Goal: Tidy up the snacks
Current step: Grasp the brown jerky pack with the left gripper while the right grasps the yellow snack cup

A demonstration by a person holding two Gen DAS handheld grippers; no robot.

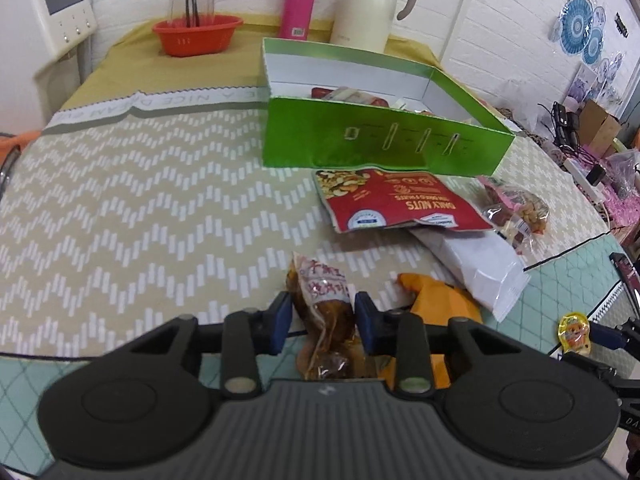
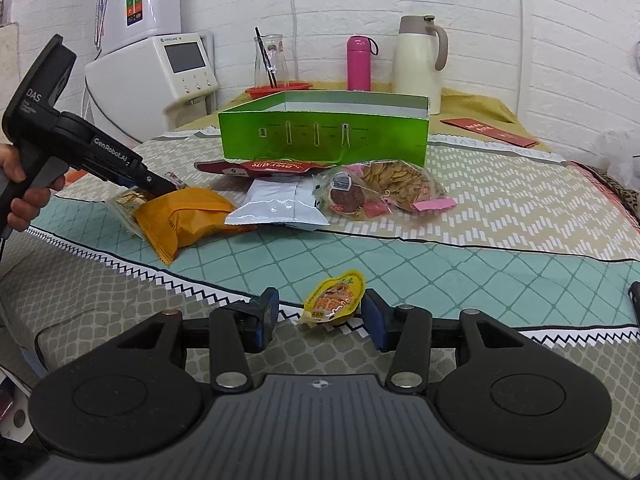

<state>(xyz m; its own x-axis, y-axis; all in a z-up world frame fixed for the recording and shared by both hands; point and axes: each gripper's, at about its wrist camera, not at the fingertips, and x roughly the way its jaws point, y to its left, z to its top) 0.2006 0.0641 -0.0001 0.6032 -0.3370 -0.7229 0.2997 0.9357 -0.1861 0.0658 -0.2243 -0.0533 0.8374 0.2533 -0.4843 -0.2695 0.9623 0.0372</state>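
A green box [image 1: 384,144] [image 2: 324,136] stands open on the table with a few snacks inside. In front of it lie a red Daily Nuts bag [image 1: 396,204], a white packet [image 1: 480,268] [image 2: 280,208], an orange bag [image 1: 440,304] [image 2: 188,216] and a clear bag of mixed nuts [image 1: 516,208] [image 2: 384,192]. My left gripper [image 1: 323,320] straddles a brown clear-wrapped snack [image 1: 326,312], pads touching its sides. My right gripper [image 2: 320,314] is open around a small yellow pouch [image 2: 334,298] [image 1: 575,330] on the cloth.
At the table's back stand an orange basin [image 1: 198,34] with a glass bottle, a pink flask [image 1: 298,2] [image 2: 359,62] and a cream jug [image 1: 374,2] [image 2: 420,64]. A red envelope [image 2: 488,132] lies at the right. A white appliance [image 2: 160,68] stands at the left.
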